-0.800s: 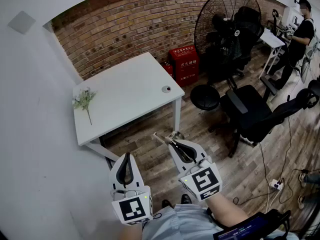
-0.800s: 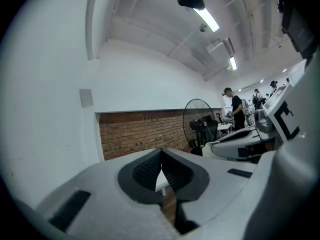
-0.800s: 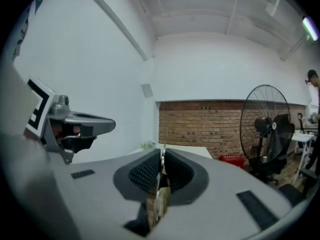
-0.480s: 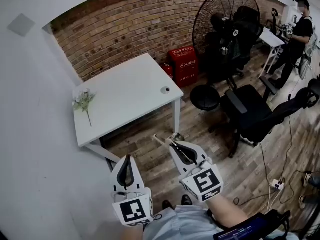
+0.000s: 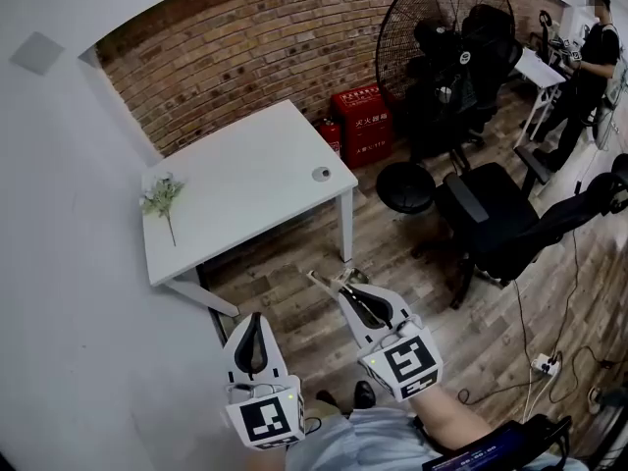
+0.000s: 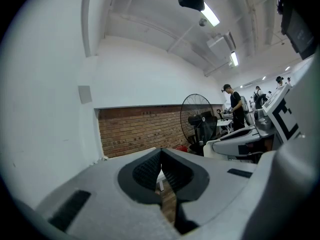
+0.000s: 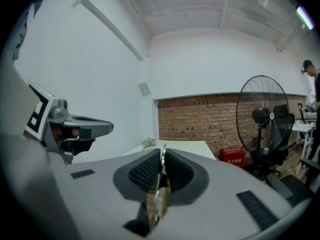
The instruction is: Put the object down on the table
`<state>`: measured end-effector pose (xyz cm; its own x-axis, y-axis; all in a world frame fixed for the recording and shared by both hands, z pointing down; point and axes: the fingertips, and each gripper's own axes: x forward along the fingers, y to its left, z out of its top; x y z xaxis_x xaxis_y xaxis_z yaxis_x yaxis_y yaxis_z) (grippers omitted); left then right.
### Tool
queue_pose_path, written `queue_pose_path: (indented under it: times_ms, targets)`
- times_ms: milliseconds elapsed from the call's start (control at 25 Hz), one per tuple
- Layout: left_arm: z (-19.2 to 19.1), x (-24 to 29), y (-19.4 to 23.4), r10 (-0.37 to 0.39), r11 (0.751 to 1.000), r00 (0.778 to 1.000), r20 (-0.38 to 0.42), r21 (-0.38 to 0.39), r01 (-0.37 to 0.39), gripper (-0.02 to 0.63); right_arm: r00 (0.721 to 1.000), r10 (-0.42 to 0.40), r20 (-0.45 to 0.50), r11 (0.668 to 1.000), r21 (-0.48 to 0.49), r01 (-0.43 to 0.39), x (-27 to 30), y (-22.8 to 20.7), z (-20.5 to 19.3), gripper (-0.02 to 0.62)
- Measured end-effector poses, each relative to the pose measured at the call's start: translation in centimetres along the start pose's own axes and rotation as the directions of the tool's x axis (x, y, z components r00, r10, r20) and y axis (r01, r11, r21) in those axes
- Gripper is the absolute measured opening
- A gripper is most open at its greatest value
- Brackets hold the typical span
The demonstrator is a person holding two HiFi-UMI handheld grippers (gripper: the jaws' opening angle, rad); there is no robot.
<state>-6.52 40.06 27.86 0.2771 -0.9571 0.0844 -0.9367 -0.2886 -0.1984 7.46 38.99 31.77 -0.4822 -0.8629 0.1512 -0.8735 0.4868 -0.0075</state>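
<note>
The white table (image 5: 245, 189) stands against the brick wall, ahead of both grippers and beyond a stretch of wooden floor. My right gripper (image 5: 345, 285) is shut on a thin flat metallic object (image 5: 321, 281), whose end sticks out to the left of the tips. In the right gripper view the object (image 7: 159, 199) stands on edge, pressed between the dark ribbed pads (image 7: 142, 173). My left gripper (image 5: 255, 320) hangs beside it, lower left, over the floor. Its jaws are shut with nothing between them, and the left gripper (image 6: 161, 171) shows the same in its own view.
On the table lie a small flower sprig (image 5: 160, 199) and a small round thing (image 5: 322, 174). Right of the table are a red box (image 5: 358, 121), a big standing fan (image 5: 442, 37), a black office chair (image 5: 491, 214) and a person (image 5: 589, 57). A white wall closes the left side.
Both grippers sit slightly lower in the head view and the room has shifted a little. The right gripper still holds the thin object.
</note>
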Motion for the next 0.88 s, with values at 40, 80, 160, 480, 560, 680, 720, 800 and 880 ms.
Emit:
queue_pose_path:
  times_ms: [40, 80, 160, 480, 560, 680, 720, 800, 880]
  targets:
    - [-0.3, 0.1, -0.2, 0.002, 1.000, 1.000, -0.005, -0.004, -0.002, 0.009, 1.000, 0.003, -0.004, 1.000, -0.001, -0.003, 0.0, -0.2, -0.3, 0.035]
    - [-0.6, 0.2, -0.4, 0.003, 1.000, 1.000, -0.010, -0.006, -0.003, 0.008, 1.000, 0.007, -0.008, 1.000, -0.003, -0.007, 0.0, -0.4, -0.5, 0.035]
    - [-0.9, 0.4, -0.6, 0.005, 1.000, 1.000, -0.012, -0.007, -0.005, 0.008, 1.000, 0.012, -0.010, 1.000, -0.005, -0.012, 0.3, -0.6, -0.7, 0.035]
    - [-1.8, 3.8, 2.1, 0.028, 0.999, 0.999, -0.024, -0.020, -0.029, 0.008, 1.000, 0.015, 0.008, 1.000, -0.019, -0.015, 4.7, -2.1, 0.4, 0.037]
    - [-2.4, 5.4, 3.1, 0.027, 0.999, 0.999, -0.028, -0.029, -0.027, 0.009, 1.000, 0.013, 0.000, 1.000, -0.017, -0.013, 6.4, -2.4, 0.2, 0.035]
    - [-3.8, 8.1, 4.2, 0.010, 0.998, 0.998, -0.060, -0.066, -0.014, 0.009, 0.999, 0.022, -0.026, 1.000, -0.020, -0.023, 9.4, -2.7, -0.3, 0.037]
    - [-4.0, 9.1, 4.8, 0.006, 0.997, 0.998, -0.063, -0.075, -0.011, 0.009, 0.999, 0.024, -0.032, 0.999, -0.021, -0.025, 10.5, -2.7, -0.4, 0.037]
    - [-4.5, 11.3, 6.4, 0.003, 0.997, 0.998, -0.059, -0.076, -0.007, 0.009, 0.999, 0.021, -0.044, 1.000, -0.017, -0.022, 13.0, -3.0, -0.4, 0.035]
    - [-5.0, 13.4, 8.2, -0.001, 0.998, 0.998, -0.064, -0.061, -0.003, 0.008, 0.999, 0.015, -0.046, 1.000, -0.014, -0.016, 15.6, -3.4, -0.3, 0.035]
